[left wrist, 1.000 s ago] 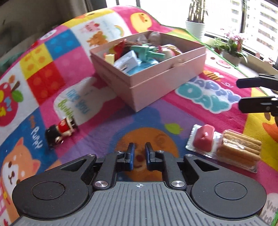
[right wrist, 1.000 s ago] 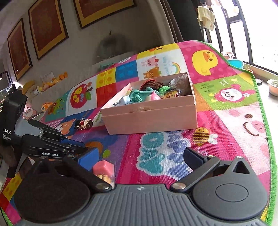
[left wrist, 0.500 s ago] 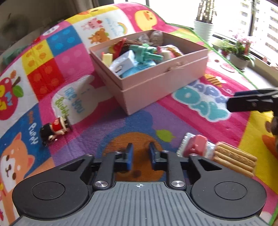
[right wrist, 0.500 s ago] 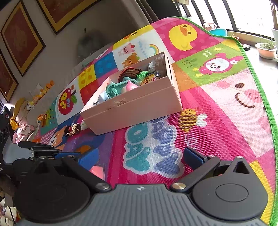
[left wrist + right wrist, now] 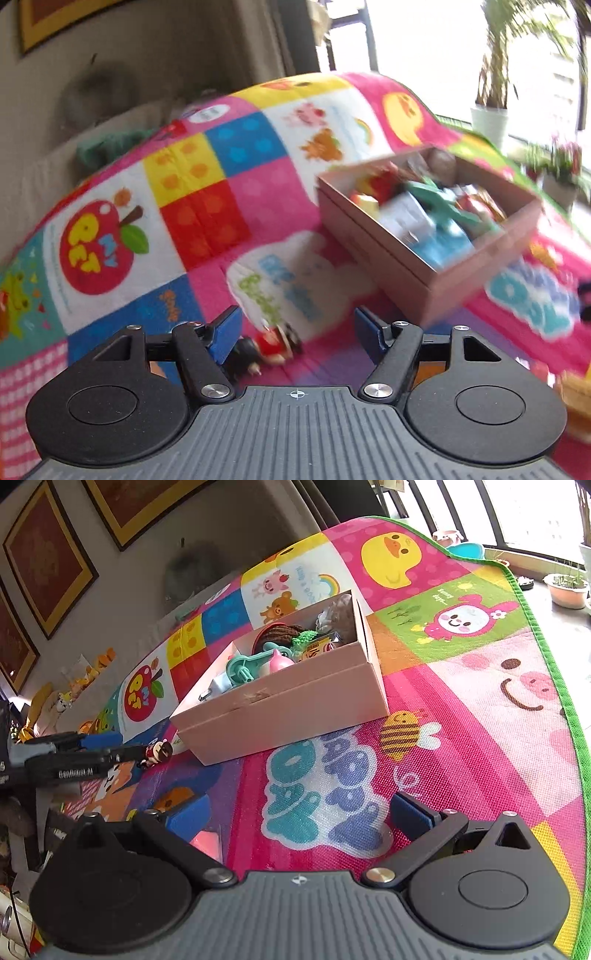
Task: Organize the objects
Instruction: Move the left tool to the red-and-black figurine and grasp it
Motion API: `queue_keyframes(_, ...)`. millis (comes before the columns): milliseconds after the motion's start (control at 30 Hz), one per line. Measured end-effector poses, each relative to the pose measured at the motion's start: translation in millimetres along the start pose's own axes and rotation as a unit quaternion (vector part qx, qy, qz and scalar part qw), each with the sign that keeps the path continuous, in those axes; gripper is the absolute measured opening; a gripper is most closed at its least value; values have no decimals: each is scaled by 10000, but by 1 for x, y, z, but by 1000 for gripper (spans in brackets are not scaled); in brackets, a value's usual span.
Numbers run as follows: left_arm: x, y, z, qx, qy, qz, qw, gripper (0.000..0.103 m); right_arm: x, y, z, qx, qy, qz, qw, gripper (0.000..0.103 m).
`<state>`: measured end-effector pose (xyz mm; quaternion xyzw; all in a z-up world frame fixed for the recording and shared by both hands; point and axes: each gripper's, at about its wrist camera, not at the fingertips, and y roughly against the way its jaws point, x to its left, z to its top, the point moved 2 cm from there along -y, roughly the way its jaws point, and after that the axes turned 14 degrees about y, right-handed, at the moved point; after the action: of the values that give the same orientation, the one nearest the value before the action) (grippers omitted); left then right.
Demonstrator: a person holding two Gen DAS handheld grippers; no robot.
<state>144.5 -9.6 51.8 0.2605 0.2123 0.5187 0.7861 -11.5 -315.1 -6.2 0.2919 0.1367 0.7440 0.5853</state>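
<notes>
Most of the tidying looked done: the pale pink cardboard box (image 5: 280,709) ahead of both claws already held a heap of toys. The left claw (image 5: 297,334), spread wide and empty, framed the small red-and-black toy figure (image 5: 271,345) lying on the colourful cartoon play mat (image 5: 207,221) between its fingers. The right claw (image 5: 299,814), also spread and empty, had a pink-topped snack pack (image 5: 208,843) just beside its left finger; both items remained outside the box.

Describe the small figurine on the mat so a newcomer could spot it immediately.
Find the pink box full of toys on the colourful mat. The figurine lies on the mat just off the box's left corner, between the open left gripper's fingers. It is the only loose toy there: red body, black hat.
</notes>
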Motion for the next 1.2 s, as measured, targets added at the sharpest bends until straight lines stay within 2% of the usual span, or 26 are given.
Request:
queue_keyframes(67, 28, -19, 11, 166, 571, -142, 9981, 73, -1, 0, 0, -2, -5, 5, 10000, 103)
queue_keyframes(133, 52, -37, 14, 350, 1136, -261, 9926, 71, 0, 0, 0, -2, -3, 3, 10000, 103)
queue_keyframes(200, 69, -47, 10, 473, 1651, -443, 9841, 70, -1, 0, 0, -7, -10, 9, 10000, 103)
queue_keyframes(267, 71, -47, -1, 644, 1979, -818, 9747, 70, -1, 0, 0, -16, -21, 20, 10000, 103)
queue_keyframes(333, 61, -38, -12, 870, 2012, -1184, 9685, 70, -1, 0, 0, -16, -12, 15, 10000, 103)
queue_keyframes(367, 51, -30, -20, 1001, 1849, -1363, 9681, 70, -1, 0, 0, -12, 1, 9, 10000, 103)
queue_keyframes(433, 27, -12, -33, 1065, 1318, -1460, 9747, 70, 0, 0, 0, -9, 23, -7, 10000, 103)
queue_keyframes(533, -3, 12, -45, 835, 549, -1064, 9893, 70, 2, -1, 0, -4, 47, -27, 10000, 103)
queue_keyframes(633, -21, 25, -44, 389, 456, -696, 9958, 70, 3, -2, 0, 19, 111, -70, 9999, 103)
queue_keyframes(700, -28, 23, -37, 166, 601, -577, 9964, 70, 5, -3, 1, 38, 160, -109, 9998, 103)
queue_keyframes(767, -34, 12, -29, 12, 602, -307, 9977, 71, 7, -3, 1, 56, 213, -144, 9997, 103)
queue_keyframes(867, -36, -14, -24, 79, 590, 426, 9973, 71, 7, -3, 1, 72, 258, -169, 9995, 103)
queue_keyframes(967, -29, -30, -27, 208, 785, 867, 9929, 70, 8, -4, 1, 91, 290, -192, 9994, 103)
queue_keyframes(1200, -25, -39, -34, 221, 1059, 863, 9904, 69, 10, -4, 1, 117, 345, -247, 9990, 103)
